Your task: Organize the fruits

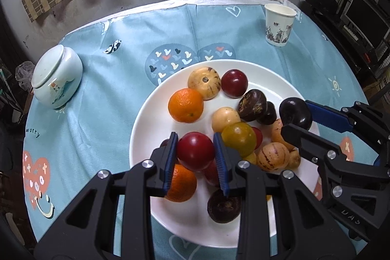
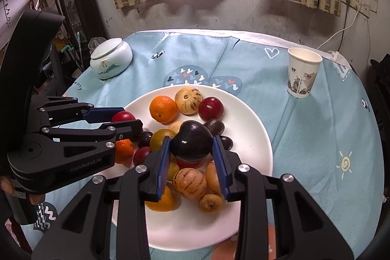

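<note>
Clamped between blue pads, a red plum (image 1: 195, 150) sat in the left hand-held gripper (image 1: 196, 157) above a white plate (image 1: 146, 128), while the right hand-held gripper (image 2: 191, 157) gripped a dark plum (image 2: 191, 144) over the same dish. Oranges, striped melons and more plums already crowded the plate on the blue-clothed desk (image 1: 97, 94). Most fruit appeared gathered; these two pieces had yet to be set down. A paper cup (image 2: 303, 72) and lidded jar (image 2: 111, 57) stood apart.
</note>
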Tool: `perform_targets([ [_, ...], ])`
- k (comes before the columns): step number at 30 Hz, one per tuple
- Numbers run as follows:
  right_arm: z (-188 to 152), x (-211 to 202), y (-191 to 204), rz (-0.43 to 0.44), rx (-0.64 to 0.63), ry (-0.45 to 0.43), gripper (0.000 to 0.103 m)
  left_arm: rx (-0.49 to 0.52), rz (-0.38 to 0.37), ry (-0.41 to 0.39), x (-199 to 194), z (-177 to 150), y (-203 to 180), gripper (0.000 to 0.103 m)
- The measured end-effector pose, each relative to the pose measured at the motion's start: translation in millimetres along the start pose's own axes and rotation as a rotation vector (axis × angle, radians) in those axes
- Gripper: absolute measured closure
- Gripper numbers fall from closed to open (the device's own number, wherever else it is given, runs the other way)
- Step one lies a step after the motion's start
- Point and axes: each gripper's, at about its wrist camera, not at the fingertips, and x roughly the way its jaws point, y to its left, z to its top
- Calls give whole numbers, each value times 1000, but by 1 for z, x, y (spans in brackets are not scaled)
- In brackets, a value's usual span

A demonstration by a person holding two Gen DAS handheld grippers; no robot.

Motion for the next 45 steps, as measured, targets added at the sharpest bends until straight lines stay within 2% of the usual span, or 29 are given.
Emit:
perform_targets([
  [2,1,8,0,-9,-4,23,68,-4,10,9,6,0,1,72],
  [3,2,11,1,-30,-10,34,68,-2,15,12,8,-1,1,66],
  [4,3,14,1,-52,-17,41,68,-1,22,10,9,-1,1,45],
  [5,3,14,1,-48,-18,44,68,-4,34,2,8,-1,2,38],
  [10,-3,4,-3,-32,1,39,67,-8,66,-52,-8,1,4,26],
  [15,-9,-28,-4,19,49,-16,66,-10,100,-118,-37,0,5,12],
  [16,-9,-35,-3,28,57,-32,47,-10,110,-134,-45,-1,5,11],
  [18,-11,-55,0,9,78,-104,19,-14,118,-168,-60,-2,6,11],
  [24,-13,-96,18,15,49,-164,19,-8,127,-249,-105,-9,1,9],
  [33,-42,-142,41,-9,36,-209,18,15,108,-339,-163,-27,-12,9],
  [37,-50,-160,40,-25,71,-235,17,-37,33,-380,-184,-39,-10,5],
  [40,-56,-168,43,-37,71,-237,17,-90,31,-409,-200,-45,-8,5],
  [45,-63,-178,51,-38,65,-249,17,-88,60,-419,-215,-50,-11,5],
])
